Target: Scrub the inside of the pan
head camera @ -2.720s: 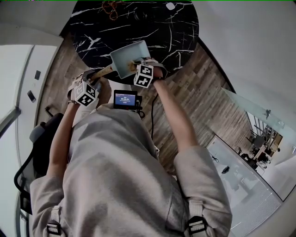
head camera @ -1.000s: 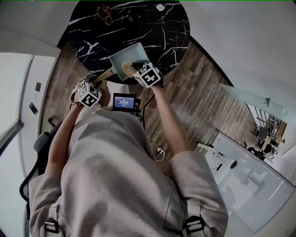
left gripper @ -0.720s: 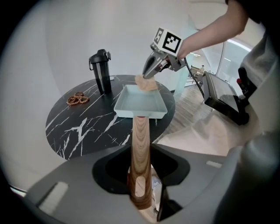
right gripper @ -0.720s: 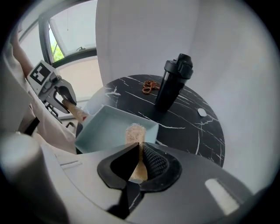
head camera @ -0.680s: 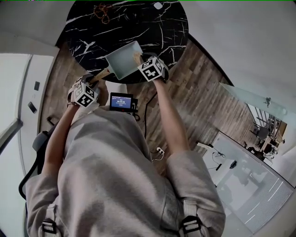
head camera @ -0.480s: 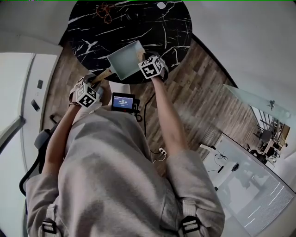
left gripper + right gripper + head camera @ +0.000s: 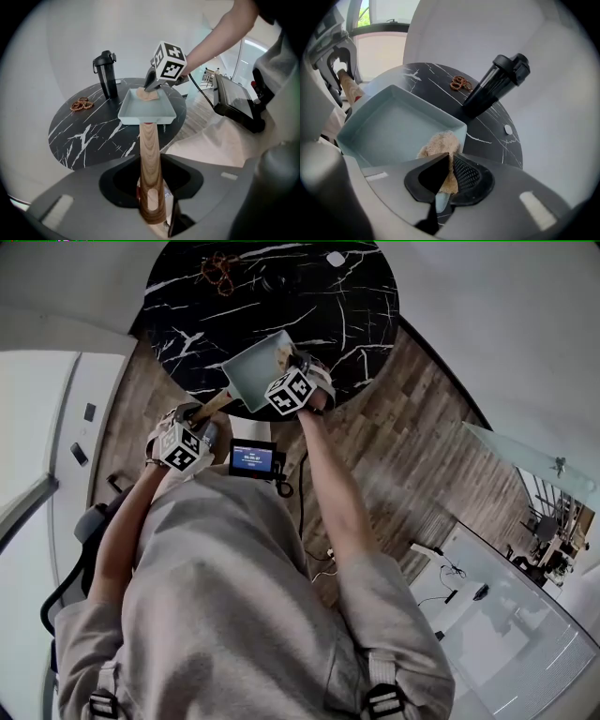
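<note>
Since earlier, our right tool (image 7: 446,164), clamped on the soft cloth (image 7: 439,143), has slid to the upper-right corner of the pan (image 7: 251,369). Our left tool (image 7: 151,192) grips the wooden handle (image 7: 150,154), which we judge the best hold. The pan looks light and stiff, over the bench (image 7: 281,287) edge, upper centre.

Between the right gripper's (image 7: 450,164) fingers the lower half of the beige scrubbing wad (image 7: 439,144) is hidden, and the gripper's body covers the pan's (image 7: 389,126) near corner. Beyond the fingertips, a small white disc (image 7: 507,129) and a brown tangle (image 7: 461,84) on the table (image 7: 497,140) are too small to identify.
</note>
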